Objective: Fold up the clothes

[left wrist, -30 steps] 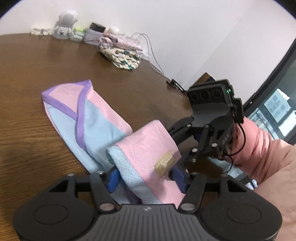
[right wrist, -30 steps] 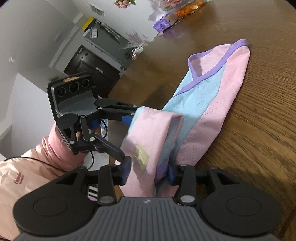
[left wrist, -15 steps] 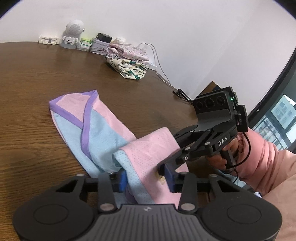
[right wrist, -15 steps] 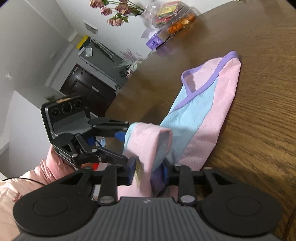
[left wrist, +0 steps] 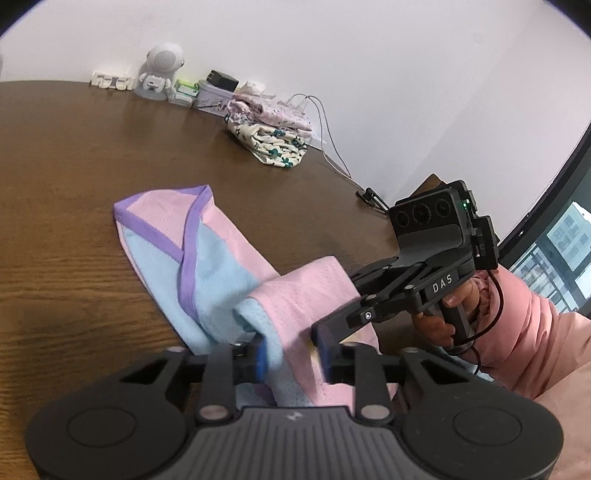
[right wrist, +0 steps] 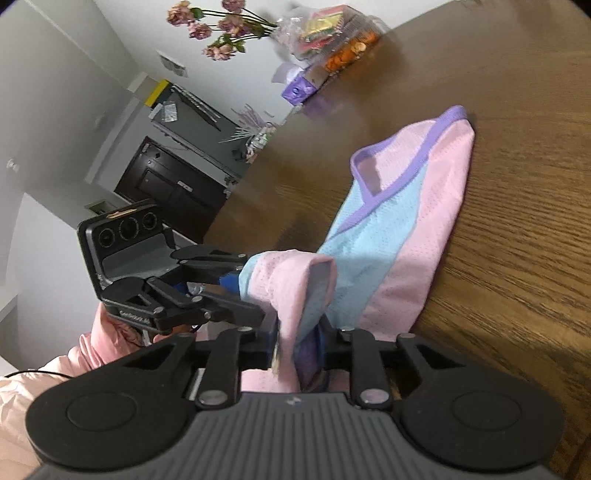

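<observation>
a dark brown wooden bench (left wrist: 74, 177) is filling most of both views, running back to a plain white wall, with a window showing at three o'clock in the left wrist view. at the wall, near twelve o'clock, a small white robot figure (left wrist: 159, 70) is standing beside some boxes, and a stack of folded floral clothes (left wrist: 269, 129) is sitting toward one o'clock with white cables trailing off it. in the right wrist view, dried flowers (right wrist: 218, 33) and bagged snacks (right wrist: 332, 40) are sitting at the far edge around twelve o'clock. the left hand-held gripper (left wrist: 291, 354) is angling downward, its jaws having just been opening, with cloth between the blue pads; whether they are pressing on it i cannot tell. the right hand-held gripper (right wrist: 299, 347), held by a hand (left wrist: 439, 317) in a pink sleeve (left wrist: 524, 332), is pointing in from three o'clock, its jaws likewise having just been opening around the same raised fold. the pink and light blue mesh garment (left wrist: 207, 266) with purple trim is lying flat at its far end, its near end lifted into a hump between both tools.
</observation>
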The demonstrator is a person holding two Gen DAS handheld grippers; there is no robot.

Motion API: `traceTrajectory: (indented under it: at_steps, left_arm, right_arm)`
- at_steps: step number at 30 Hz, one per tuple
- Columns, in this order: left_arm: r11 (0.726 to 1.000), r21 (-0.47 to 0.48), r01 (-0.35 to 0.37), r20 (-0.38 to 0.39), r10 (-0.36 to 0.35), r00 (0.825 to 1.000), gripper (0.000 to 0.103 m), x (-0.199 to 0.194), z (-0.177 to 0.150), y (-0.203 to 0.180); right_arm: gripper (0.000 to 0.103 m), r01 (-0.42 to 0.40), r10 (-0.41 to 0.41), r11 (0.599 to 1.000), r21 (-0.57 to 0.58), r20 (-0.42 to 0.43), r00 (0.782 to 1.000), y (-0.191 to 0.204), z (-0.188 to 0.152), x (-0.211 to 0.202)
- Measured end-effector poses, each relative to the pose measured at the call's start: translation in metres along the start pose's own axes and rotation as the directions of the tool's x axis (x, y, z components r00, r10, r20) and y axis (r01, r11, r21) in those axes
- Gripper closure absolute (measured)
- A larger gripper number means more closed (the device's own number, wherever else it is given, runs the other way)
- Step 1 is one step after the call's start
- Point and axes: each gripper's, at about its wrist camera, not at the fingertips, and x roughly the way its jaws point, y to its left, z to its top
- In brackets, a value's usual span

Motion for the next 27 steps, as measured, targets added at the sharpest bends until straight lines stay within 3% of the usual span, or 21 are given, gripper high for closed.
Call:
traceTrajectory:
  at_steps: [1, 2, 5, 7, 9, 11, 18, 19, 21, 23, 27]
  left_arm:
    - [1.0, 0.003, -0.004, 0.002, 0.004, 1.0, 0.049, -0.001, -0.001, -0.002]
    - [1.0, 0.007, -0.008, 0.003, 0.008, 1.0, 0.04, -0.002, -0.002, -0.004]
    - [1.0, 0.019, -0.007, 0.002, 0.007, 1.0, 0.039, -0.004, -0.006, -0.009]
    - [1.0, 0.023, 0.009, -0.005, -0.009, 1.0, 0.041, -0.005, -0.009, -0.012]
    - [0.999, 0.034, 0.015, -0.021, -0.015, 1.0, 0.057, -0.002, -0.012, -0.016]
    - [0.999, 0.043, 0.018, -0.036, -0.017, 0.999, 0.064, 0.0, -0.015, -0.019]
    - [0.999, 0.043, 0.001, -0.042, 0.0, 0.999, 0.06, -0.002, -0.021, -0.024]
    - [0.999, 0.039, -0.001, -0.037, 0.002, 0.999, 0.059, -0.003, -0.021, -0.024]
    - [0.999, 0.035, -0.014, -0.017, 0.014, 1.0, 0.043, -0.008, -0.022, -0.025]
    - [0.998, 0.039, -0.047, 0.025, 0.046, 0.999, 0.034, -0.016, -0.024, -0.029]
    - [0.992, 0.052, -0.113, 0.11, 0.106, 0.988, 0.032, -0.035, -0.024, -0.033]
  right_arm:
    - [0.054, 0.004, -0.004, 1.0, 0.003, 0.003, 1.0, 0.0, 0.0, 0.0]
    - [0.051, 0.008, -0.008, 1.0, 0.003, 0.007, 1.0, 0.0, -0.001, -0.001]
    - [0.048, 0.014, -0.014, 1.0, 0.002, 0.016, 1.0, 0.001, -0.003, -0.004]
    - [0.051, 0.005, -0.005, 1.0, -0.003, 0.013, 1.0, 0.003, -0.004, -0.004]
    - [0.06, -0.004, 0.004, 1.0, -0.008, 0.011, 1.0, 0.005, -0.006, -0.003]
    - [0.066, 0.0, 0.0, 1.0, -0.026, -0.01, 1.0, 0.007, -0.008, 0.003]
    - [0.066, 0.023, -0.026, 0.999, -0.049, -0.049, 0.998, 0.01, -0.012, 0.013]
    - [0.061, 0.02, -0.022, 0.999, -0.043, -0.045, 0.999, 0.009, -0.011, 0.012]
    - [0.05, 0.026, -0.027, 0.999, -0.038, -0.029, 0.999, 0.009, -0.009, 0.01]
    - [0.043, 0.038, -0.038, 0.998, -0.042, 0.001, 0.999, 0.01, -0.007, 0.002]
    - [0.031, 0.084, -0.08, 0.995, -0.048, 0.083, 0.993, 0.012, -0.011, -0.02]
